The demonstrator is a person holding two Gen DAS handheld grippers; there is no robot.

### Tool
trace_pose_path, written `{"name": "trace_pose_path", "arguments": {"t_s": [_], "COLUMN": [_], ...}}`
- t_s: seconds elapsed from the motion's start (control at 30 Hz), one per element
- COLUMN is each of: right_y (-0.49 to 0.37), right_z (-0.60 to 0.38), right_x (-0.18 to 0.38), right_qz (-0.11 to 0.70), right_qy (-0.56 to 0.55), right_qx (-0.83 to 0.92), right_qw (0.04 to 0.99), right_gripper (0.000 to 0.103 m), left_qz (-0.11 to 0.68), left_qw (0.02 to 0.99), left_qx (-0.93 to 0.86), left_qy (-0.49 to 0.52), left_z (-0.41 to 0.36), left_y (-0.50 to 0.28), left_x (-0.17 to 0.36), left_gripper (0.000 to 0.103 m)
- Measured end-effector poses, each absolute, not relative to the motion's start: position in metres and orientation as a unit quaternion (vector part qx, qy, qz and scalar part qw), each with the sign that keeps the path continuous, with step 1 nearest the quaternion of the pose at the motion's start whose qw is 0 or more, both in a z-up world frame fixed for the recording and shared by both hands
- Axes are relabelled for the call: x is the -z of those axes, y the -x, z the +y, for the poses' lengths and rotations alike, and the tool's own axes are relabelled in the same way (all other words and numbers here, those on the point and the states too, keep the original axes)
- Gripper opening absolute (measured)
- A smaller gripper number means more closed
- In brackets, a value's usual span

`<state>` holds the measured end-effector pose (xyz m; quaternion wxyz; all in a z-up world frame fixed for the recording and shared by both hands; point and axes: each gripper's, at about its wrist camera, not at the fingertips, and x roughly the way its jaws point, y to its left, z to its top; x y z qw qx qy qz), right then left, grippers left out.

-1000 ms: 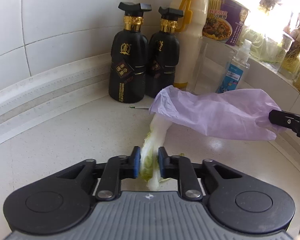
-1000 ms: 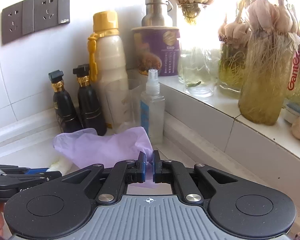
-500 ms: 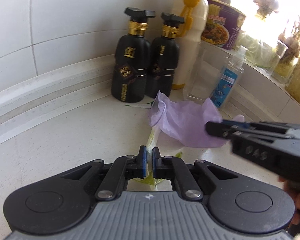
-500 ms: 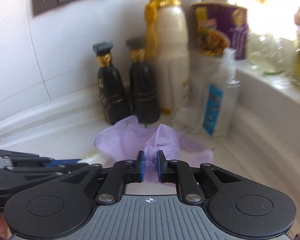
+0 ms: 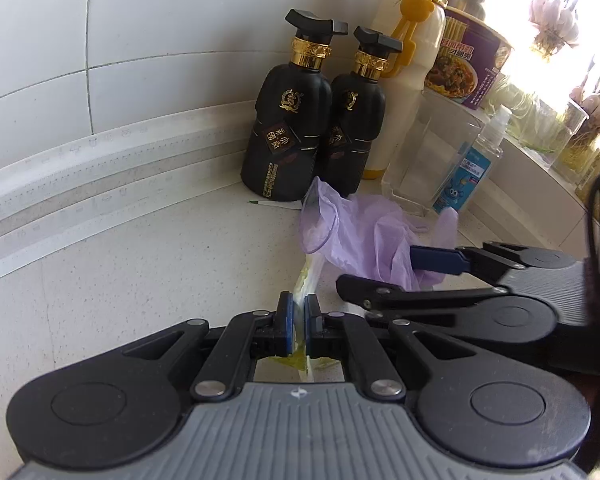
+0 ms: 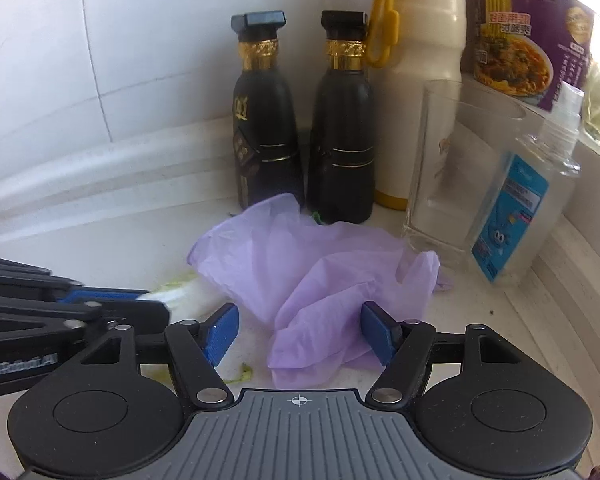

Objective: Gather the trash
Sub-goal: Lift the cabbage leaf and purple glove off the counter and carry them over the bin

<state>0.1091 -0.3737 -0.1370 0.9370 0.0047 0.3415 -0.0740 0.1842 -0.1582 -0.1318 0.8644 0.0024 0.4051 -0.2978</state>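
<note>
— Cabbage leaf [image 5: 309, 276] first: the left gripper [image 5: 296, 317] has its blue pads pinched tight on the pale stalk, low over the white counter [image 5: 140, 280]. From those pads the leaf runs away toward twelve o'clock, and its far end slips under the purple glove [image 5: 364, 236].

— And the right gripper [image 6: 300, 330]?

— Its jaws are spreading apart right now. The crumpled glove lies on the counter between them, loose; the pad [image 6: 378, 332] at three o'clock sits against a fold, the other one is clear of it, so nothing is gripped. In the left camera that gripper comes in from three o'clock, its tips at the near edge of the glove.

— What is behind the glove?

— At twelve o'clock, two black bottles [image 6: 300, 136] with gold collars, upright, side by side against the tiled wall [image 5: 160, 40]; the glove's far edge reaches their bases. Toward one o'clock a cream bottle with a yellow strap [image 6: 416, 60], then a clear glass [image 6: 440, 168] and a small spray bottle with a blue label [image 6: 528, 208] just beside the glove. A purple noodle cup [image 6: 528, 36] stands on the ledge behind them. Small green scraps [image 6: 242, 374] lie near the right gripper's left pad
</note>
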Motion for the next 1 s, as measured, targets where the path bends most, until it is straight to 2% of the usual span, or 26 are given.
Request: {"name": "trace_pose_path", "arguments": {"t_s": [0.07,0.17,0.23,0.27,0.33,0.43,0.6,1.0], "right_y": [-0.113,-0.117,-0.119,-0.12,-0.121,-0.119,-0.108,-0.061], "right_z": [-0.374,-0.375,-0.376,-0.376,-0.377,-0.374,-0.375,-0.358], "right_x": [0.138,0.139,0.138,0.138,0.137,0.135,0.127,0.091], "right_qz": [0.34,0.336,0.333,0.331,0.332,0.331,0.323,0.315], "right_qy": [-0.005,-0.007,-0.011,-0.012,-0.015,-0.001,-0.002,-0.026], "right_qx": [0.078,0.086,0.095,0.101,0.107,0.118,0.145,0.167], "right_qw": [0.937,0.938,0.938,0.938,0.937,0.936,0.935,0.934], "right_gripper": [0.068,0.058,0.042,0.038,0.02,0.008,0.004,0.004], "left_qz": [0.406,0.409,0.411,0.412,0.414,0.415,0.416,0.406], "left_qw": [0.864,0.863,0.862,0.862,0.861,0.861,0.862,0.868], "left_qx": [0.298,0.297,0.295,0.295,0.295,0.292,0.288,0.284], "left_qy": [-0.001,0.003,0.006,0.006,0.006,0.008,0.016,0.029], "left_z": [-0.158,-0.156,-0.155,-0.154,-0.153,-0.15,-0.137,-0.097], "left_y": [-0.185,-0.185,-0.185,-0.185,-0.185,-0.185,-0.186,-0.168], "left_x": [0.132,0.132,0.132,0.131,0.13,0.127,0.119,0.089], "left_gripper": [0.005,0.005,0.005,0.005,0.005,0.005,0.005,0.005]}}
